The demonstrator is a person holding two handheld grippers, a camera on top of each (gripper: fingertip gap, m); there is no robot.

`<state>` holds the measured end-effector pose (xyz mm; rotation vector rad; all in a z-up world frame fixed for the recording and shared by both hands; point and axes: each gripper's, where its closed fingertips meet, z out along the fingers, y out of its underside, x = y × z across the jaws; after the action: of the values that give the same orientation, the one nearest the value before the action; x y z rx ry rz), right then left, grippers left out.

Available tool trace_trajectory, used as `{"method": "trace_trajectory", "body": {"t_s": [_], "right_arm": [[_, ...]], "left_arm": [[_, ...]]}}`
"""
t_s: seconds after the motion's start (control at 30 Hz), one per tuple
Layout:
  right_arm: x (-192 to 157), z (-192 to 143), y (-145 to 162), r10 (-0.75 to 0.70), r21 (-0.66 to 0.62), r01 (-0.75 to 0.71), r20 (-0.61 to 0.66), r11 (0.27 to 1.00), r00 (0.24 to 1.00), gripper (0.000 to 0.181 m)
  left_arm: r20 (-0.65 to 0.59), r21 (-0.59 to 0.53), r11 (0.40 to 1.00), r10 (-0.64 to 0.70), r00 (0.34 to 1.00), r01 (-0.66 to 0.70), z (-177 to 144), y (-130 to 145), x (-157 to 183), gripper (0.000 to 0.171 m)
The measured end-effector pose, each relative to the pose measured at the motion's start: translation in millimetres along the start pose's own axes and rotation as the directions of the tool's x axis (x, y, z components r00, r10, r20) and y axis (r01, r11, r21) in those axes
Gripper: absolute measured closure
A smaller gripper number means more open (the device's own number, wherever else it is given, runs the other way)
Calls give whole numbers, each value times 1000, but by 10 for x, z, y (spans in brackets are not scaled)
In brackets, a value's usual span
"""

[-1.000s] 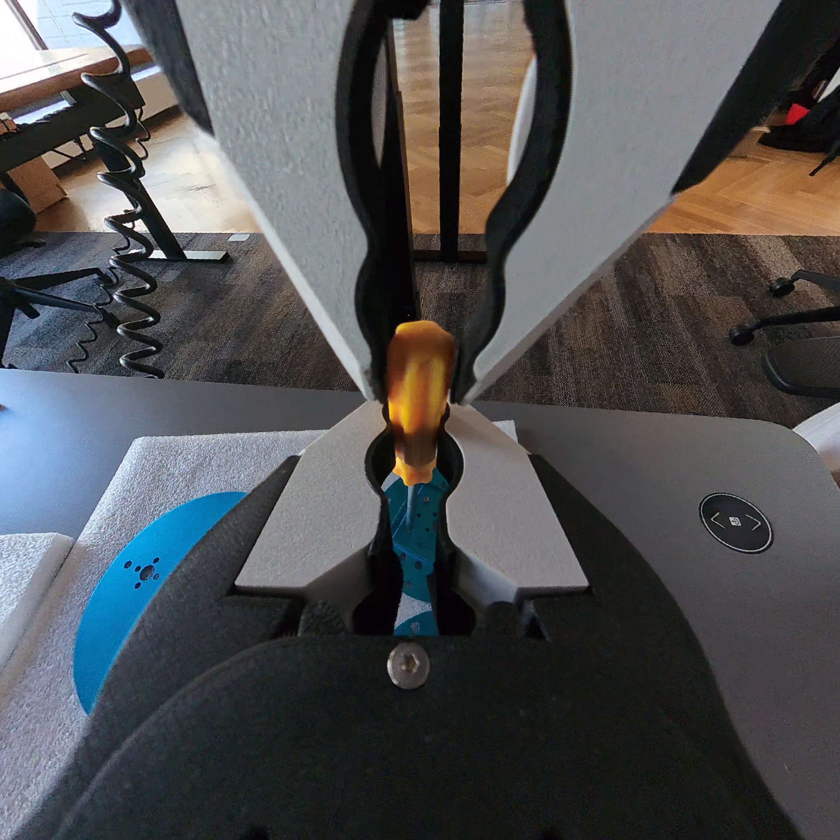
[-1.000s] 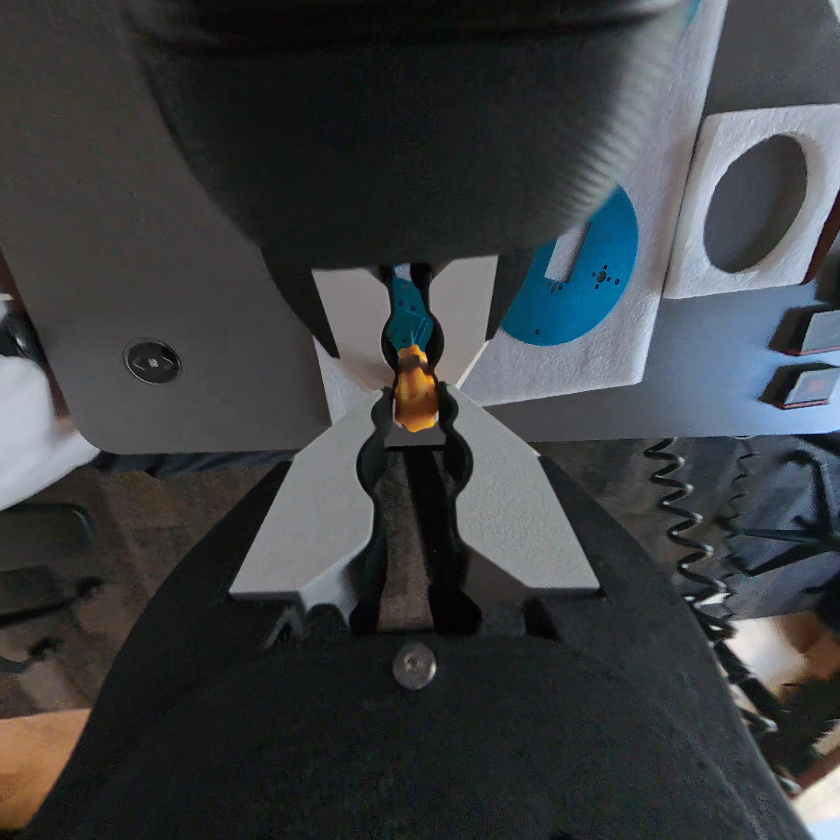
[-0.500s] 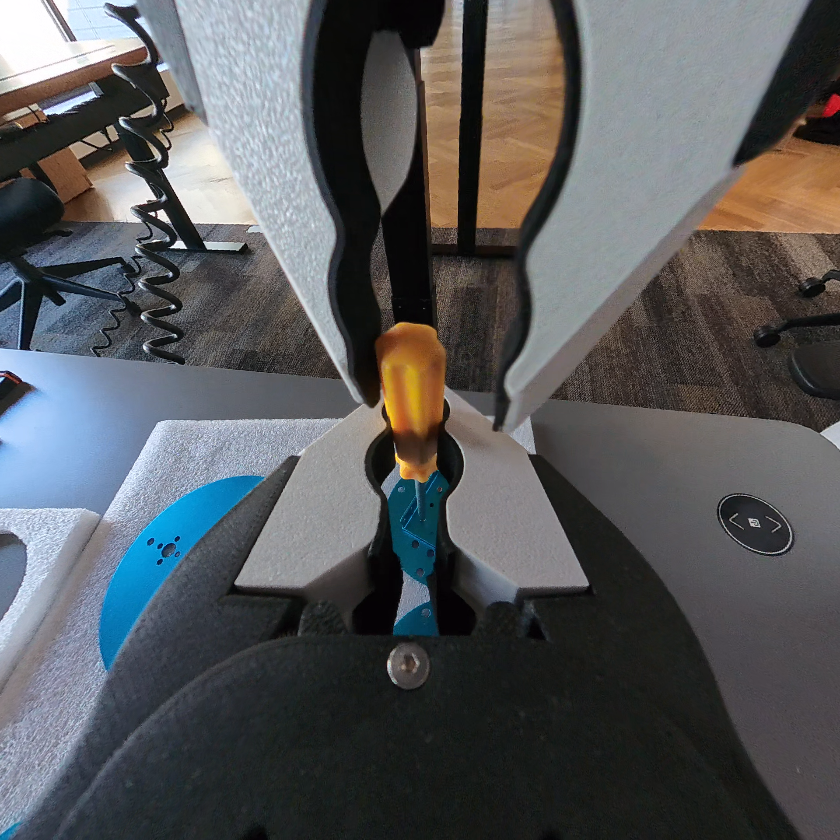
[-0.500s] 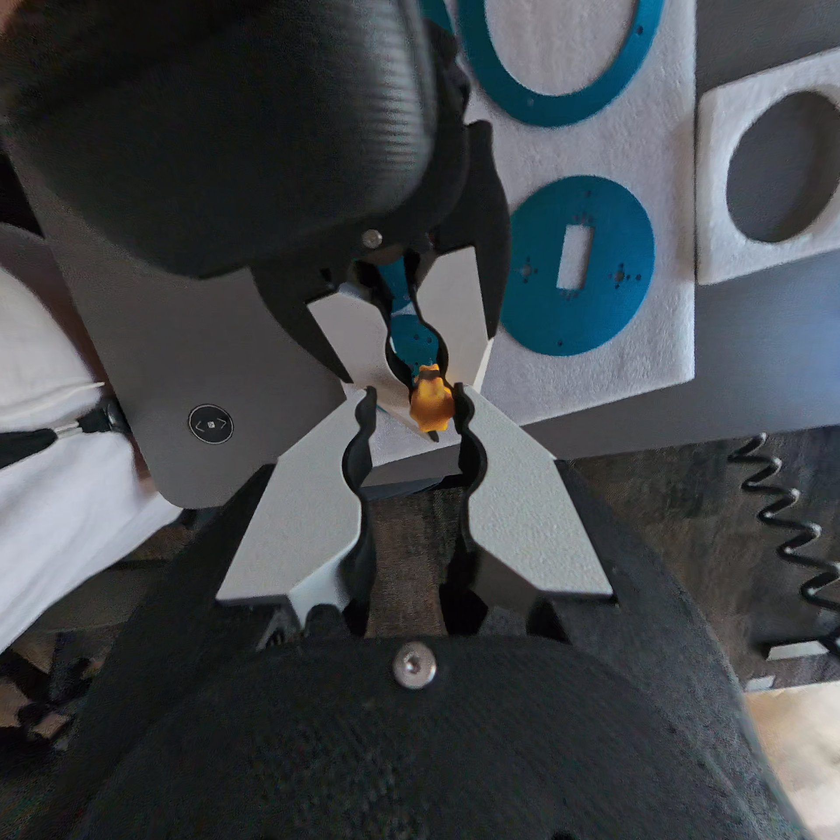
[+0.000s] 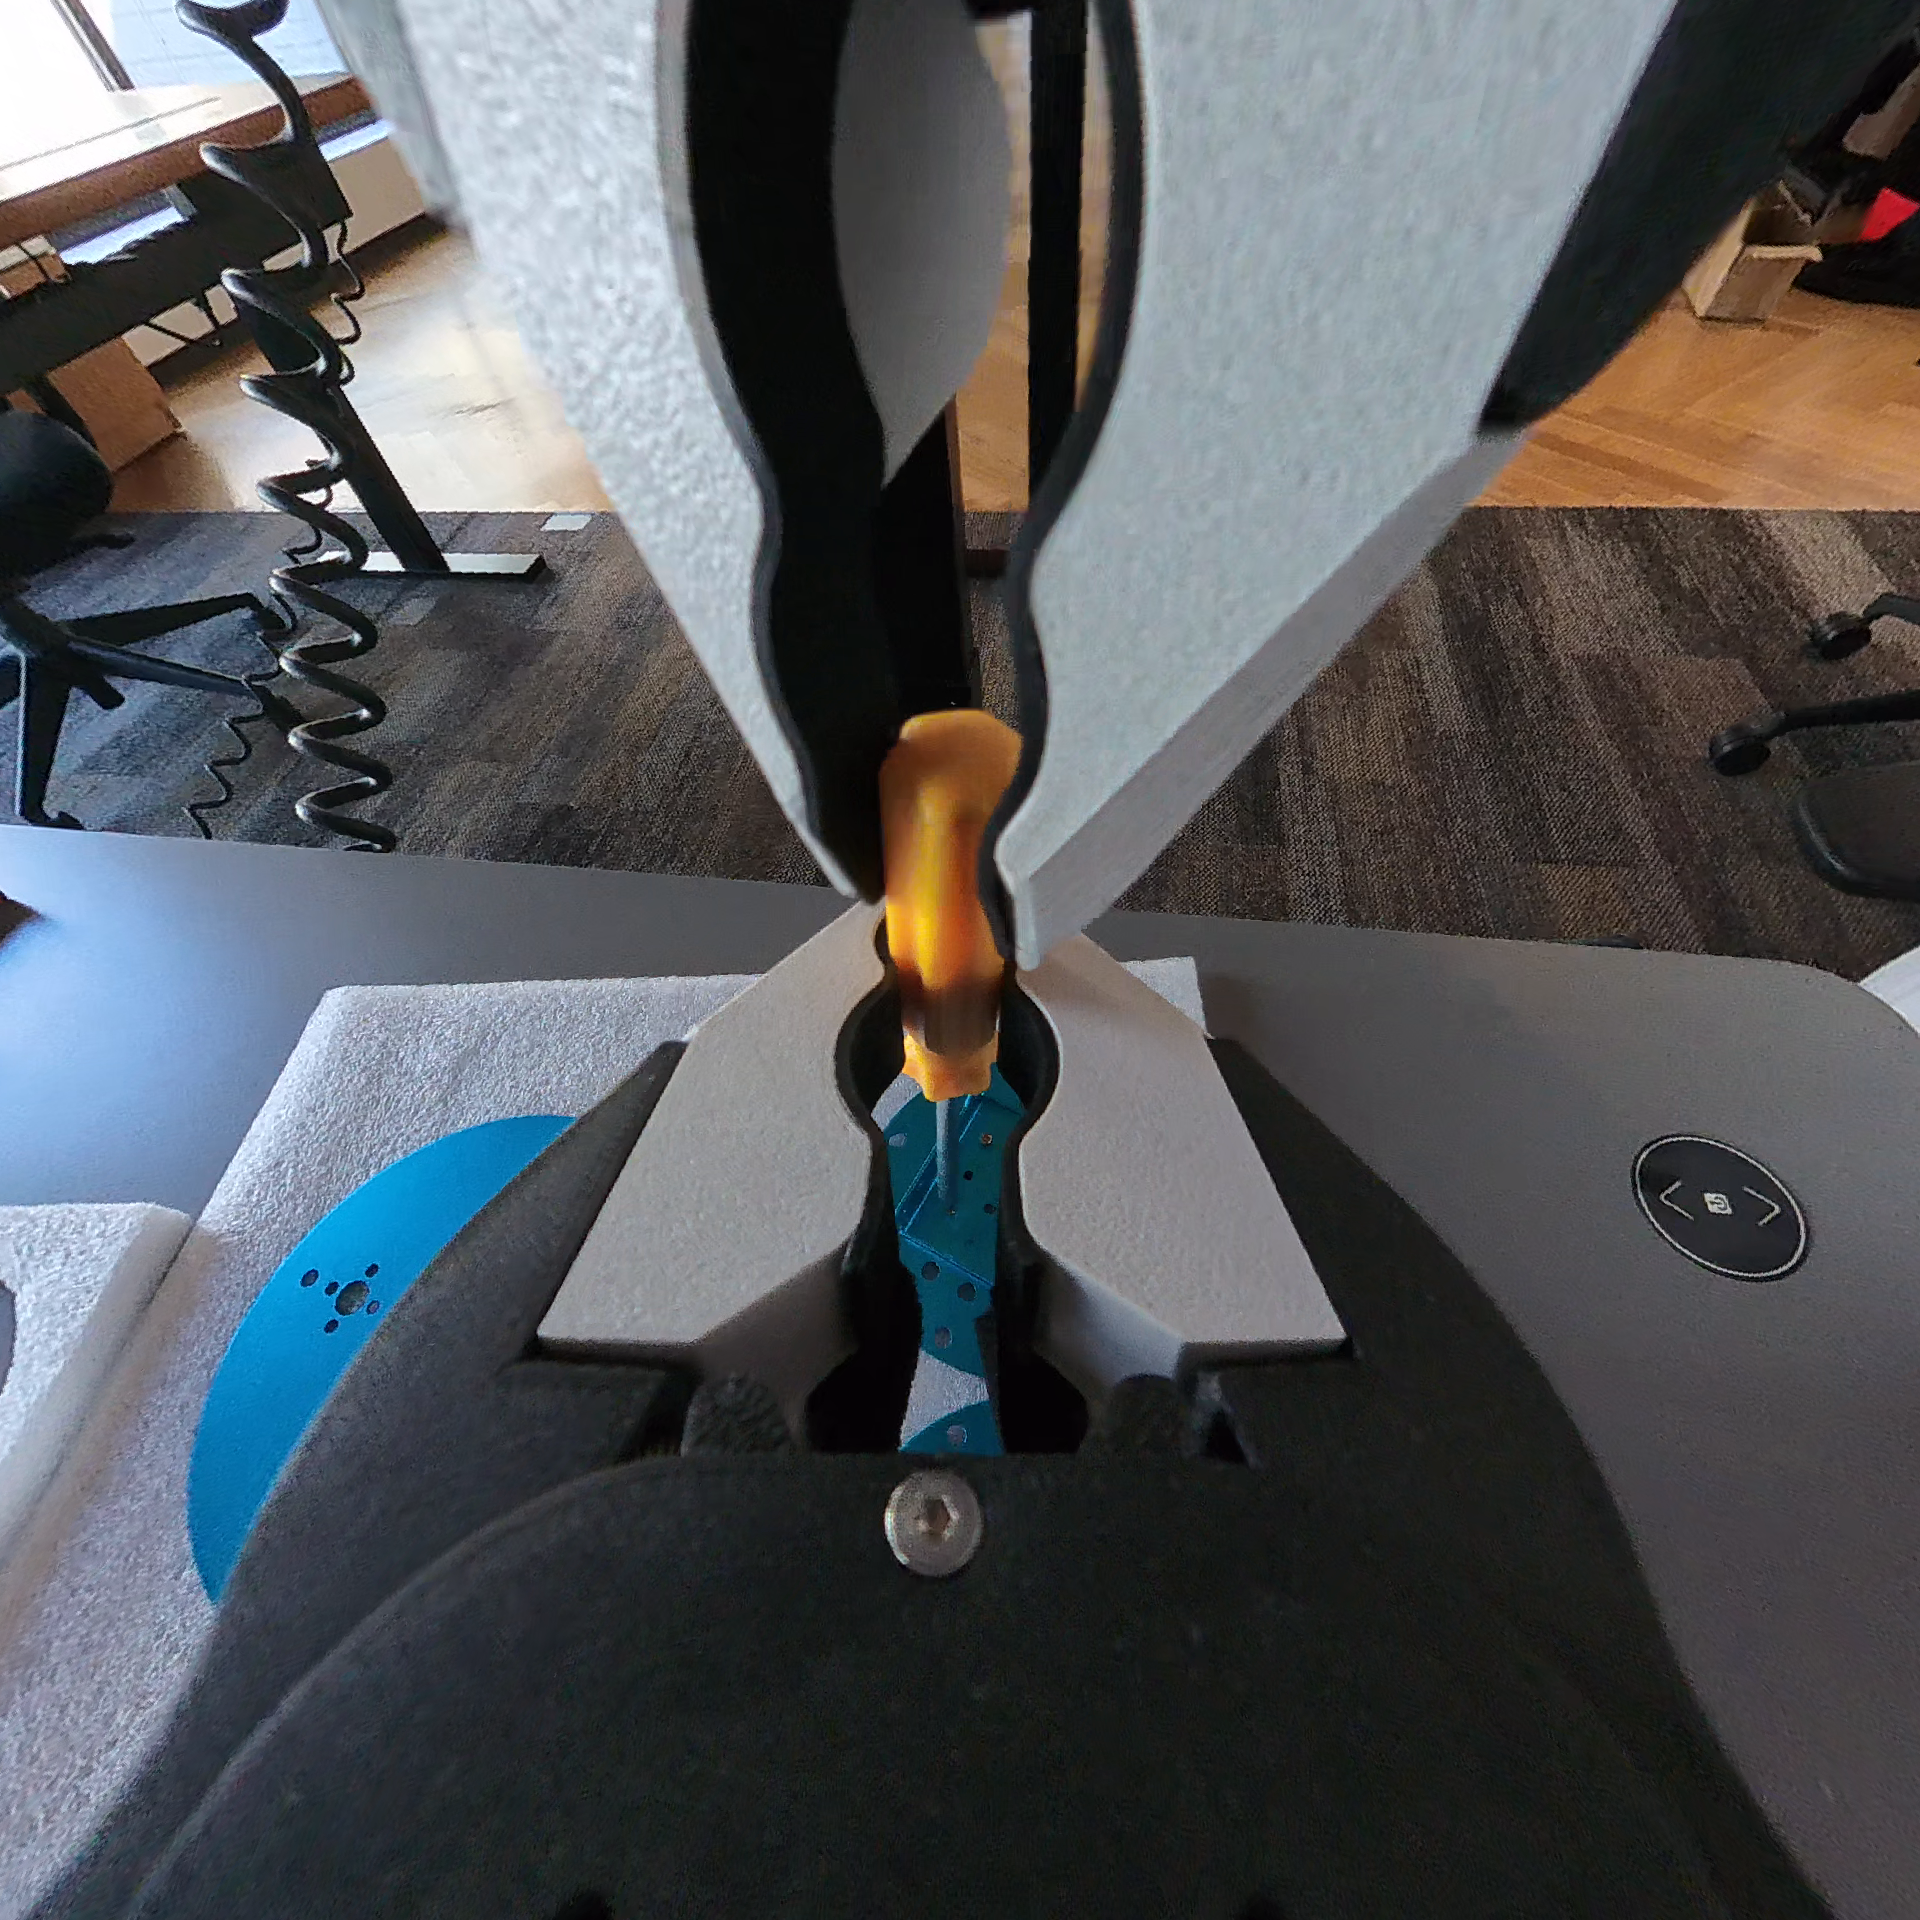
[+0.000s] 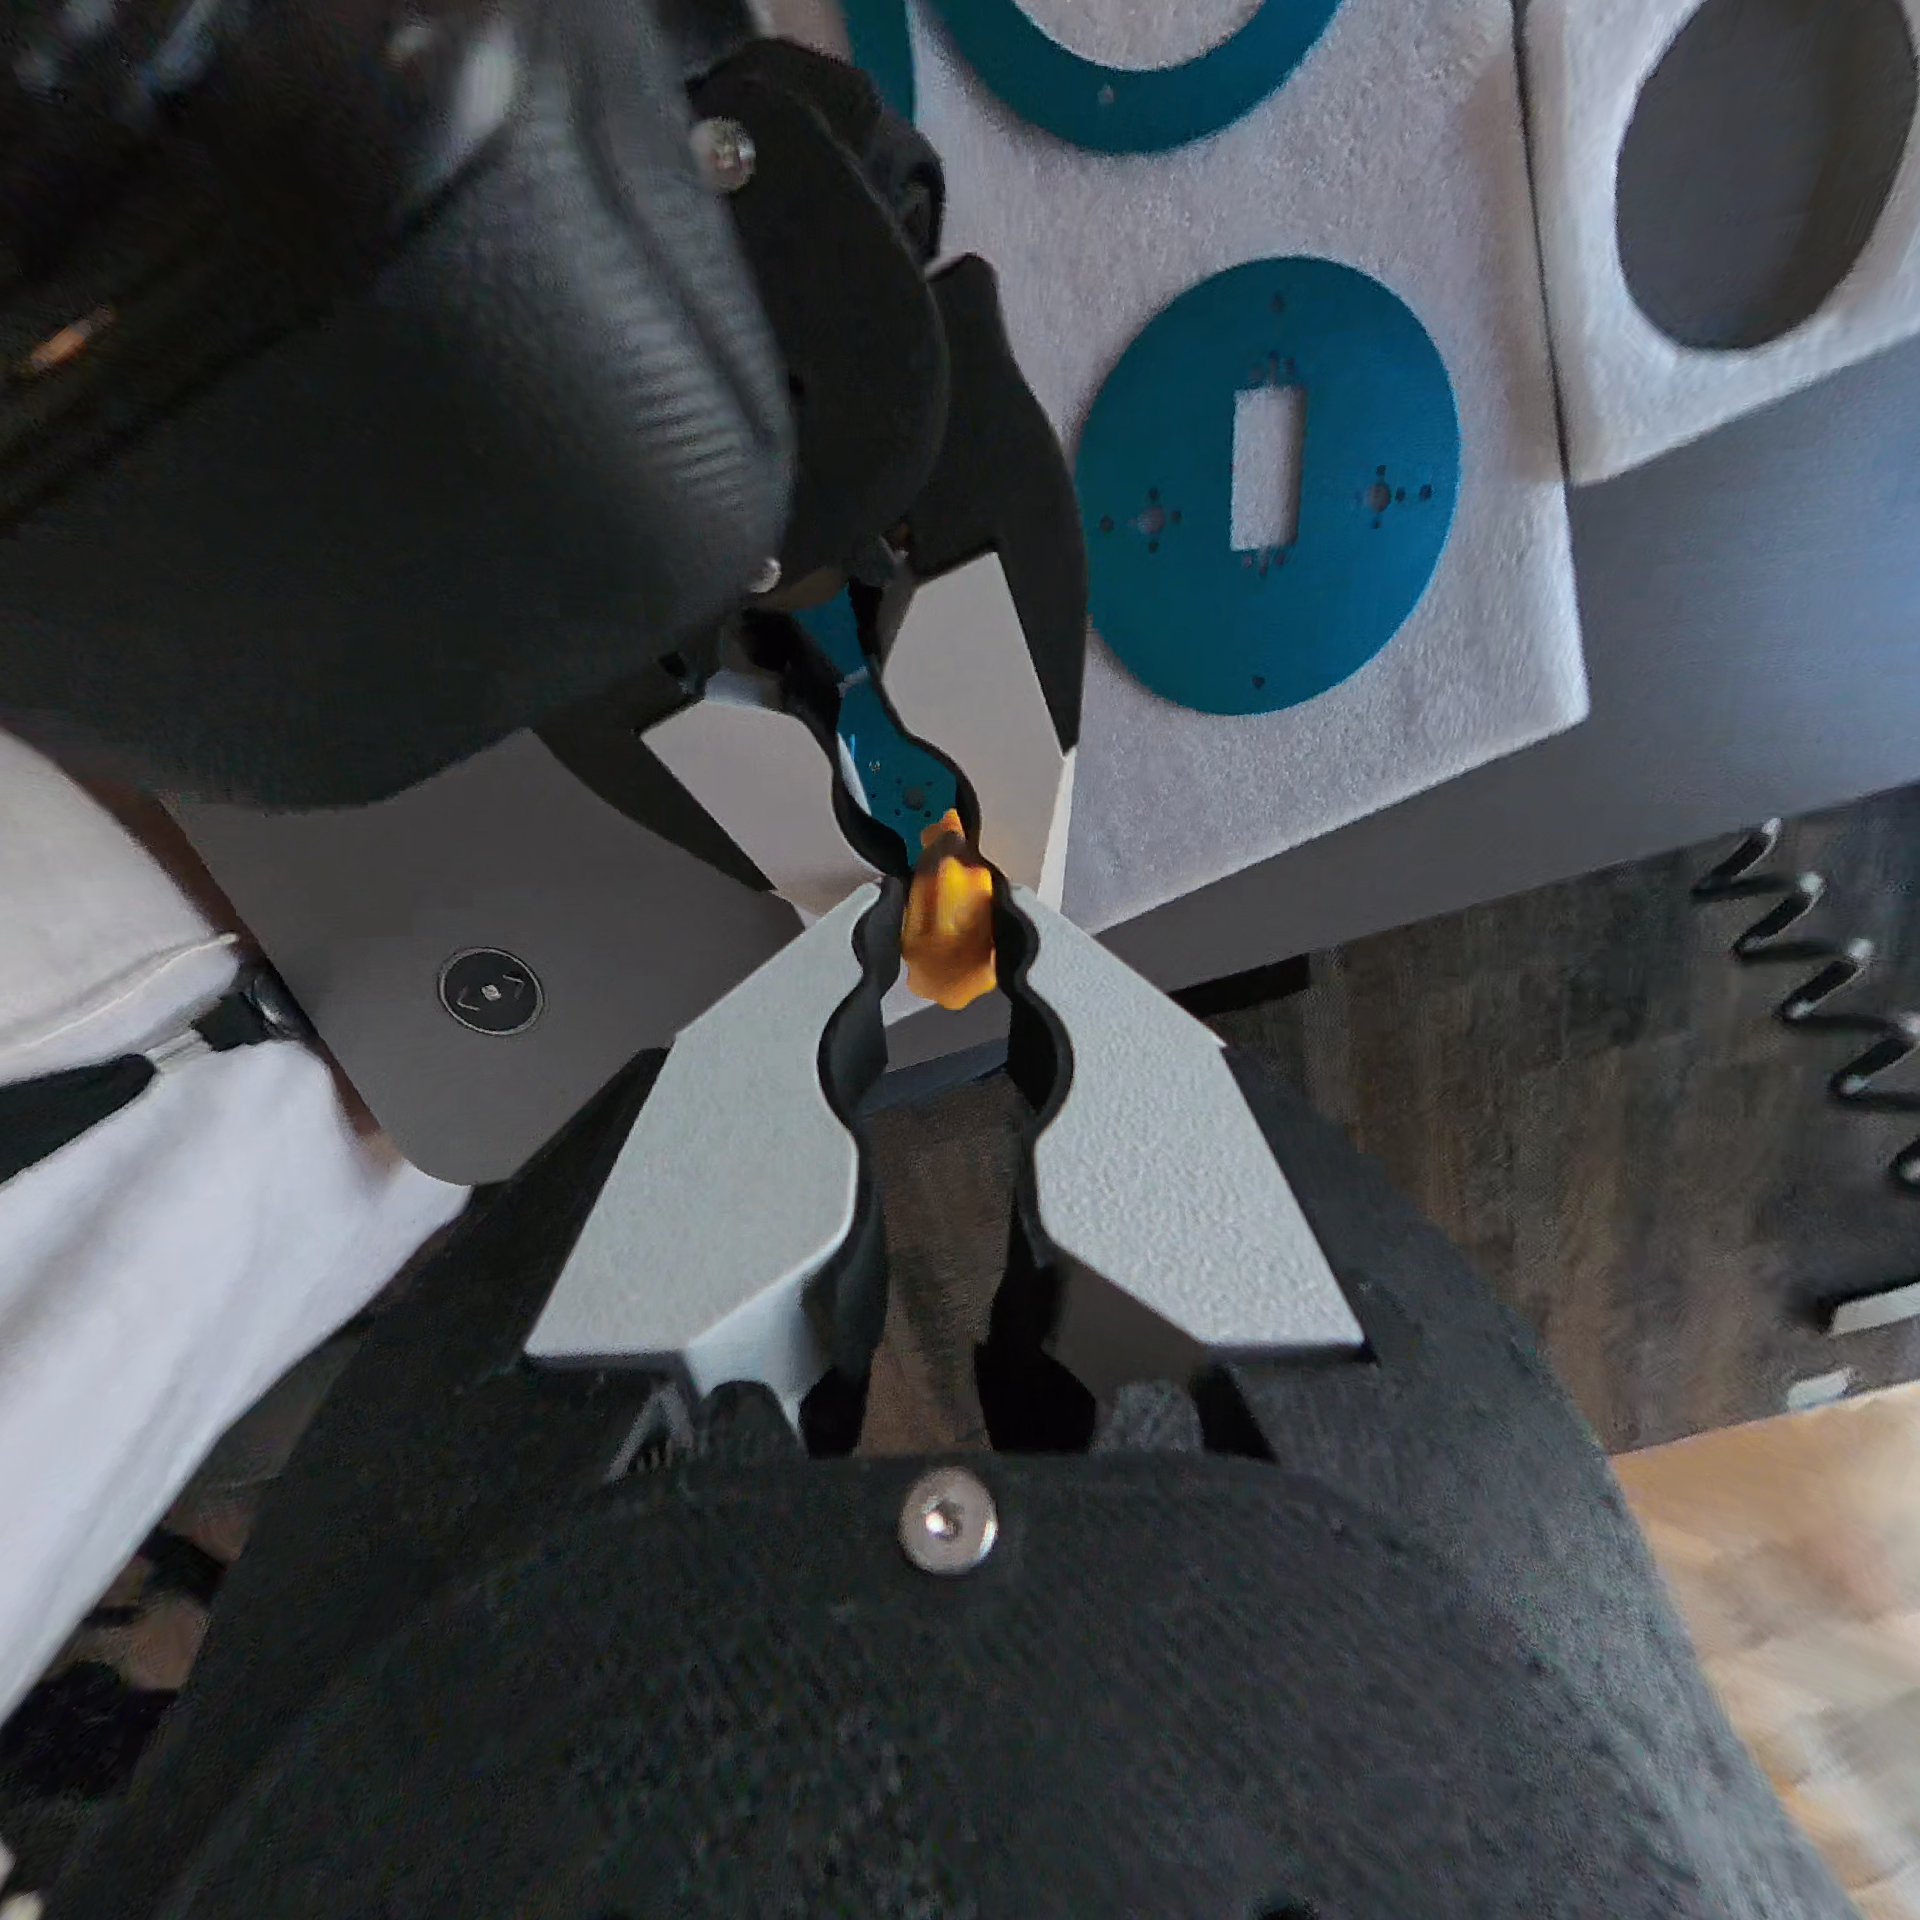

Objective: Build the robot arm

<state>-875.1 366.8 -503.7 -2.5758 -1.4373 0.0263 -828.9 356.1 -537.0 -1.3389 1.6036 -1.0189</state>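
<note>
The left wrist view is taken low over the grey desk (image 5: 1455, 1091), facing outward to the carpet and chairs. The right wrist view is aimed steeply down from the opposite side. Shared at very close range are the orange screwdriver handle (image 5: 940, 883) (image 6: 945, 925), blue disc (image 5: 343, 1299) (image 6: 1262, 483) and white foam (image 5: 436, 1049) (image 6: 1299, 810).
</note>
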Motion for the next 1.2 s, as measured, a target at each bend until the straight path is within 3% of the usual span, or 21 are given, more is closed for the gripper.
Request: {"method": "trace_trajectory", "body": {"t_s": [0.13,0.23,0.43,0.53,0.67,0.8,0.87,1.07,1.13,1.2], "right_arm": [[-38,-2,-56,-212,26,212,0,977,977,159],[-18,4,-52,-270,3,270,-9,963,963,165],[54,14,-52,37,-5,-37,-2,999,999,165],[51,5,-3,66,-23,-67,-26,997,997,165],[-67,25,-10,-221,-15,221,-1,975,975,162],[-34,32,15,-320,-49,319,-30,947,947,165],[-21,36,5,-275,-47,274,-18,961,961,165],[43,48,-45,110,-14,-110,10,994,994,164],[18,46,-43,86,-24,-86,19,996,996,164],[-25,50,-51,-54,-15,54,31,998,998,164]], "left_arm": [[-5,7,1000,-12,1000,12,-24,5,-7,162],[-2,7,1000,-11,1000,11,-24,7,-8,162],[17,1,1000,-20,1000,20,-20,20,-44,162],[8,-2,1000,-4,1000,4,3,12,-19,162],[-2,-4,1000,11,1000,-11,-9,17,5,162],[-1,-5,1000,16,1000,-16,-6,17,11,162],[1,1,1000,3,1000,-3,-12,18,-2,162],[5,-11,999,-42,999,42,-22,38,-50,163],[3,-6,1000,-30,1000,30,-26,36,-36,163],[2,-8,1000,-21,1000,21,-37,41,-23,162]]}}
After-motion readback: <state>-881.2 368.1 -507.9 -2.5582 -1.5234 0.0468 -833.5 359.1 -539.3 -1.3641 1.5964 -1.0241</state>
